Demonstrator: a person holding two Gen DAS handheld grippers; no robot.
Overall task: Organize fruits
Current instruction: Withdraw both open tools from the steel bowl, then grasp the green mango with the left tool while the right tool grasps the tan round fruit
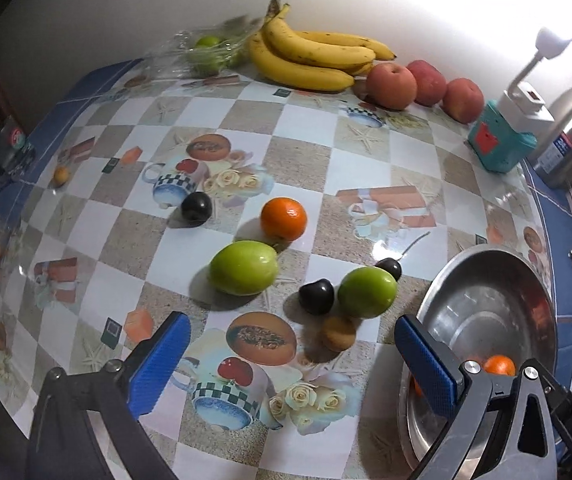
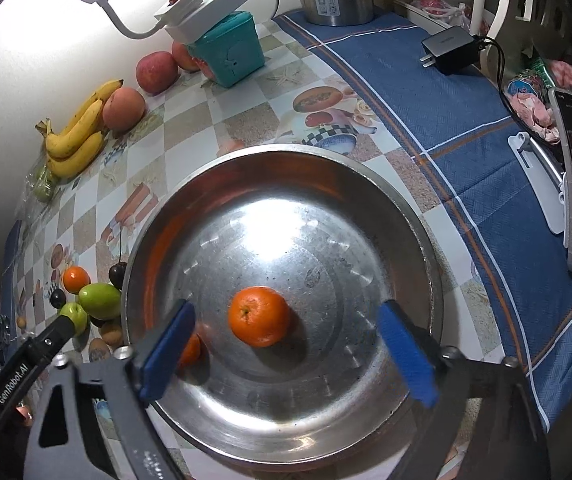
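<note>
Pointing steeply down over the metal bowl [image 2: 286,168], the right gripper [image 2: 286,354] stands wide with nothing clamped; an orange [image 2: 259,317] lies loose on the bowl's floor between its blue pads. The left gripper [image 1: 290,360], also tilted downward and spread wide, hangs empty above the checked tablecloth [image 1: 306,152], near two green fruits [image 1: 244,267], dark plums [image 1: 317,296] and another orange [image 1: 283,218].

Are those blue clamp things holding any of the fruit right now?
No, nothing is held. The right gripper has open jaws above an orange lying free in the metal bowl. The left gripper is open over the table.
</note>
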